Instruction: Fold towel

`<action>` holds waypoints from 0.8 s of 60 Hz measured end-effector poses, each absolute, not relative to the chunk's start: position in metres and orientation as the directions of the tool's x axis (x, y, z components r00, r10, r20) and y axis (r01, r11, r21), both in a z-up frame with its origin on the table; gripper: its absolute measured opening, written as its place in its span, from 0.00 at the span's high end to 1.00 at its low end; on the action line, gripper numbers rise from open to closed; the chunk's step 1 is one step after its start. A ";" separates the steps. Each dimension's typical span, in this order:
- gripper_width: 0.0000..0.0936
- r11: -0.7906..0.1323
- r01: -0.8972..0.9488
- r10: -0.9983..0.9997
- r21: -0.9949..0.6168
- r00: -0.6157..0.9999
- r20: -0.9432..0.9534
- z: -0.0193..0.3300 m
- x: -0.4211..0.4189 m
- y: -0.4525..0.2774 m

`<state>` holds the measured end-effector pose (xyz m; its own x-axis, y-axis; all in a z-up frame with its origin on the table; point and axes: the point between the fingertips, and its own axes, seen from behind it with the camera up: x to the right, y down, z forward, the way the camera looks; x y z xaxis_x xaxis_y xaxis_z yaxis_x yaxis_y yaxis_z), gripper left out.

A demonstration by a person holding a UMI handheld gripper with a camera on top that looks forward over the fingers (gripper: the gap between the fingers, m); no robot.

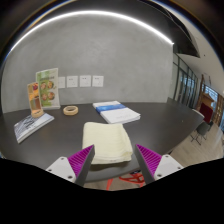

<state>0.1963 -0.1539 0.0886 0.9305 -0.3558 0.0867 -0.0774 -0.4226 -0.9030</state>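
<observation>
A pale cream towel (106,141) lies folded in a rectangle on the dark grey table (160,118), just ahead of my fingers. My gripper (112,164) is open, with the purple-padded fingers (80,158) set wide apart to either side of the towel's near edge. The towel rests on the table and the fingers do not press on it. A red-handled object (124,177), perhaps scissors, lies on the table between the fingers, close to me.
A white and blue book (116,112) lies beyond the towel. A roll of tape (70,110) sits further back. A colourful packet (43,92) stands at the far left, with a flat packet (32,125) in front of it. Wall sockets (85,80) are on the grey wall.
</observation>
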 end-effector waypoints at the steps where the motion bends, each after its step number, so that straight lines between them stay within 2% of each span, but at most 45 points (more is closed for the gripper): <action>1: 0.11 -0.422 -0.075 -0.351 -0.904 0.932 0.086 0.091 0.186 -0.160; 19: 0.11 -0.388 0.005 -0.107 -0.922 0.993 0.050 0.118 -0.040 -0.262; 27: 0.11 -0.392 0.014 -0.030 -0.920 0.999 0.028 0.123 -0.105 -0.293; 36: 0.11 -0.372 0.093 -0.005 -0.923 0.995 0.102 0.131 -0.127 -0.320; 48: 0.12 -0.394 0.056 -0.058 -0.917 0.995 0.085 0.116 -0.107 -0.323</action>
